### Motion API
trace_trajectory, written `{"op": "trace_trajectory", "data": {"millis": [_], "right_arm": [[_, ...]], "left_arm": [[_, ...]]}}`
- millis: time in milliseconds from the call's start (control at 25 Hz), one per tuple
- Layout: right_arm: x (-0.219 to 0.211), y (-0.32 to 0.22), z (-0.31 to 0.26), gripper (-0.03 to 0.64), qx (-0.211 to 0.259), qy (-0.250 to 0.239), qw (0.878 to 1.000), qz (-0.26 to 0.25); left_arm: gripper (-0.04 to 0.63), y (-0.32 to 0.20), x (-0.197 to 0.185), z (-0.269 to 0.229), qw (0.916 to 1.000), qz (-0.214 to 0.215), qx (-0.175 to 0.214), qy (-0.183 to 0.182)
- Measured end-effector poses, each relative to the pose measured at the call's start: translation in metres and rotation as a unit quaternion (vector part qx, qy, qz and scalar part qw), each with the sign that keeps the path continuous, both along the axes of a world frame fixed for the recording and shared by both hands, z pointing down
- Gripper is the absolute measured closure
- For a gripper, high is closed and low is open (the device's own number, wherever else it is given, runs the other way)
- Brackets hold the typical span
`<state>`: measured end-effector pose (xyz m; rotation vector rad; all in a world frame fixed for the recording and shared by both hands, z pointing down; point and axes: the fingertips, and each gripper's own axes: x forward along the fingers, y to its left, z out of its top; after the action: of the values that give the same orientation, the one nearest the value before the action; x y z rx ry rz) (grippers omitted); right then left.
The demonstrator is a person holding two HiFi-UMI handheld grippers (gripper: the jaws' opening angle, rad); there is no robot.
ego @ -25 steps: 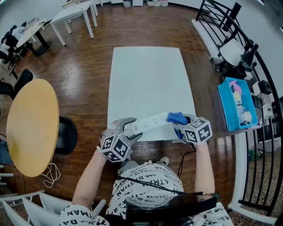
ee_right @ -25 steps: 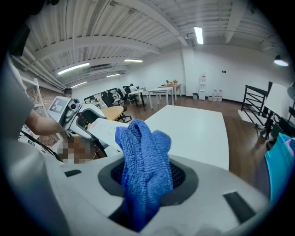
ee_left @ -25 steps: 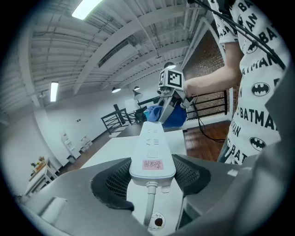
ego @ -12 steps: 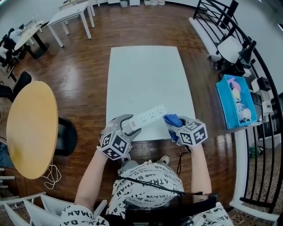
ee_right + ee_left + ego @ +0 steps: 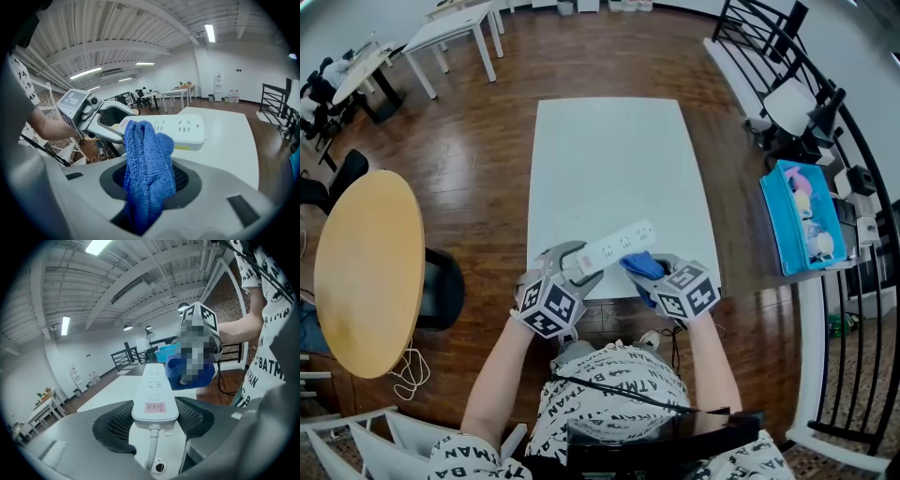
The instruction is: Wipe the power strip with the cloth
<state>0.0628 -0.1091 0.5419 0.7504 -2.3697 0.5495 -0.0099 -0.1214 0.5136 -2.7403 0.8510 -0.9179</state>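
Note:
A long white power strip (image 5: 614, 248) is held off the near edge of the white table (image 5: 614, 159), and my left gripper (image 5: 570, 269) is shut on its cable end (image 5: 151, 406). My right gripper (image 5: 654, 279) is shut on a bunched blue cloth (image 5: 639, 266). The cloth (image 5: 147, 164) lies against the strip's side near its middle (image 5: 180, 126). In the left gripper view the cloth (image 5: 176, 373) sits to the right of the strip, partly under a blurred patch.
A round wooden table (image 5: 366, 272) stands at the left with a dark chair (image 5: 441, 286) beside it. A blue bin (image 5: 802, 220) of small items and a black railing (image 5: 825, 122) are at the right. White desks (image 5: 450, 33) stand at the back left.
My right gripper has slid the blue cloth leftward along the strip, from its far right end toward its middle. The left gripper has kept its hold and barely moved.

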Motion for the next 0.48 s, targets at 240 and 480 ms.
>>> {"op": "trace_trajectory", "data": {"millis": [240,480], "right_arm": [[-0.027,0.009,-0.004,0.477,0.001,-0.007,1.000,-0.021],[-0.047,0.016,-0.004,0.477,0.003,-0.011,0.999,-0.038]], "left_arm": [[0.318,-0.003,-0.002,-0.003,0.9999,-0.009,0.001,0.007],[0.318,-0.008,0.000,-0.003,0.9998,-0.018,0.006,0.009]]}}
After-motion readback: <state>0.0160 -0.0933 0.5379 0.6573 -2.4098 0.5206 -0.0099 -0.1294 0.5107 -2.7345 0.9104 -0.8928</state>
